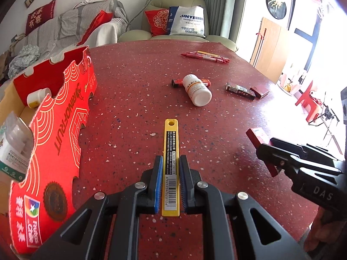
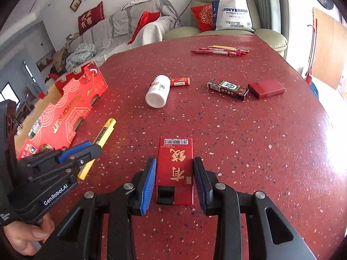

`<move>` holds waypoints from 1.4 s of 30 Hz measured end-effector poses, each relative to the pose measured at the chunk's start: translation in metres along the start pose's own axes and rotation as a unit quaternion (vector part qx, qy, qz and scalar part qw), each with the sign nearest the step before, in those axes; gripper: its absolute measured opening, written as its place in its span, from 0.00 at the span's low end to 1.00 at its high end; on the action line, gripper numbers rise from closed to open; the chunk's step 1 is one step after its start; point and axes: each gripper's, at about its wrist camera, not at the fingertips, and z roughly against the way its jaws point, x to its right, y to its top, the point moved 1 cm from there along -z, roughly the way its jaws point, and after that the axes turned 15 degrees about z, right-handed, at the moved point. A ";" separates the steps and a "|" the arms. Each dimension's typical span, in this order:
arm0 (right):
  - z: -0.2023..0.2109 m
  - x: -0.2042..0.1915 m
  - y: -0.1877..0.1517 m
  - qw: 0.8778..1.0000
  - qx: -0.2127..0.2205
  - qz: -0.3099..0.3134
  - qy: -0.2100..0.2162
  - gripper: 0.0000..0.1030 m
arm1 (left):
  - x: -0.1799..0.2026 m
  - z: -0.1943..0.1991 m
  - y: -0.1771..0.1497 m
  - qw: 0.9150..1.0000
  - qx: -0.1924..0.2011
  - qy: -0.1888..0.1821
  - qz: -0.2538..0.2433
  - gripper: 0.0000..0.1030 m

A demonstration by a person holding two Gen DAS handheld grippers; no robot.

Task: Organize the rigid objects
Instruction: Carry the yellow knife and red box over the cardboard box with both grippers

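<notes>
Two grippers are working over the speckled red table [image 1: 134,91], and both are carrying something. The left gripper [image 1: 171,179] is clamping a long yellow blade case [image 1: 171,143] between its blue pads, jaws squeezed tight on it, the case sticking out forward above the tabletop. The right gripper [image 2: 174,179] is pinching a flat red box with gold characters [image 2: 175,162], its pads pressing on the box's two long sides.

Counting what is lying loose on the table: one white pill bottle [image 2: 157,91] on its side, one small red tube [image 2: 180,82] touching it at the cap end, one dark patterned carton [image 2: 227,88], one plain red box [image 2: 266,89] just beside that carton, and a cluster of red pens [image 2: 221,51] with a yellow one among them at the far edge; the exact pen count I cannot tell.

One red cardboard fruit box [image 1: 54,134] is standing open at the left. The left wrist view is looking into it and showing a second white bottle [image 1: 38,97] and a clear-wrapped packet [image 1: 13,134] inside; the right wrist view is showing only the box's printed wall. The right wrist view, in turn, is catching the person's thumb [image 2: 32,234] under the left gripper's handle, and the gold lettering on the held red box, which the left wrist view is seeing only edge-on.
</notes>
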 end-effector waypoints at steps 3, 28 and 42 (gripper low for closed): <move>0.018 -0.010 0.004 1.000 0.025 0.000 0.012 0.35 | 0.004 0.022 -0.003 1.000 0.016 -0.012 -0.006 0.15; 0.032 -0.182 0.087 0.976 0.092 0.162 0.109 0.35 | -0.134 0.125 0.032 0.983 0.112 0.082 0.124 0.15; 0.005 -0.226 0.107 0.970 0.084 0.195 0.120 0.35 | -0.179 0.124 0.045 0.975 0.113 0.116 0.149 0.15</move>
